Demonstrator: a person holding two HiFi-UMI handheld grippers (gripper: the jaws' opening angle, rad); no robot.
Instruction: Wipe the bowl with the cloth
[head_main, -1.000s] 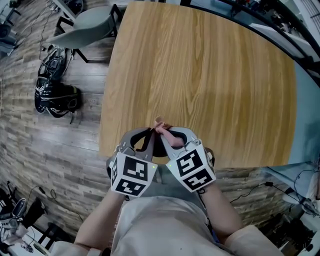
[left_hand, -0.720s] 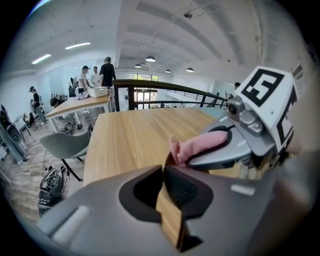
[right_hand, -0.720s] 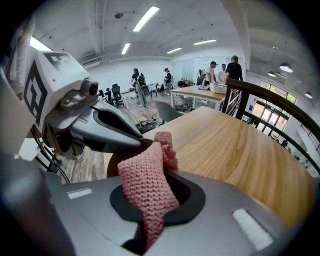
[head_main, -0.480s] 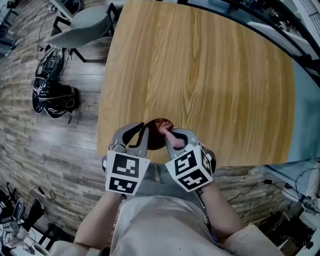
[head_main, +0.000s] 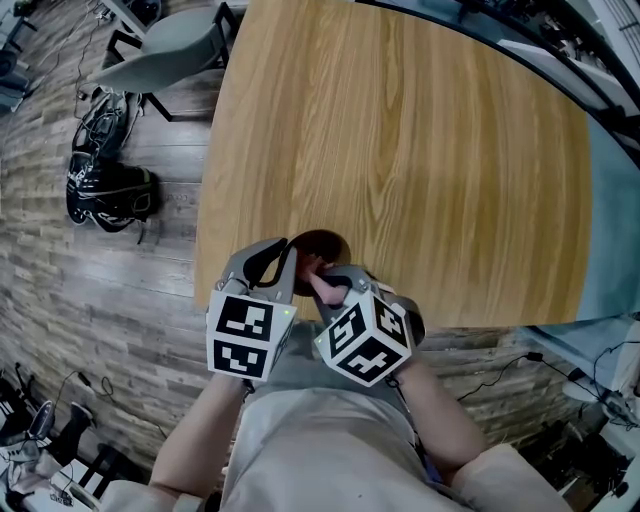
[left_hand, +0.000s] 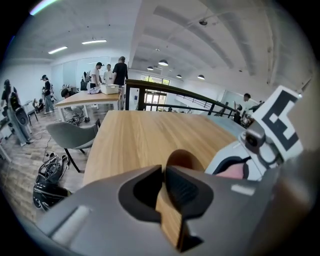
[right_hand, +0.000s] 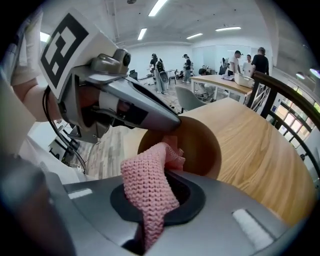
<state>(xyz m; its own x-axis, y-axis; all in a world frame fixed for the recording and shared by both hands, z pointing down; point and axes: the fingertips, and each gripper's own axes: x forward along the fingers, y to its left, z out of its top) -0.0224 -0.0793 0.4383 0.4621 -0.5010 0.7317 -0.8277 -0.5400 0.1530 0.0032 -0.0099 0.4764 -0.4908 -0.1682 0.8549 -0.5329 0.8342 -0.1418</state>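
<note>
Wiping step, I'd say: left gripper (left_hand: 164, 172) clamps the wooden bowl (left_hand: 184, 159) by its wall, tho its jaws have just been easing apart a bit w/ the wall between them. Right gripper (right_hand: 162, 192) is closed on the pink cloth (right_hand: 145, 180), whose tip pokes into the bowl's mouth. Bowl is at near edge of table (head_main: 420, 150). Next: prob. rub cloth round inside, rim kept steady. Count: 1 bowl, 1 cloth, 2 grippers.

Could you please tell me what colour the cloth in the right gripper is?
The knitted cloth is pink, seen most clearly in the right gripper view.
</note>
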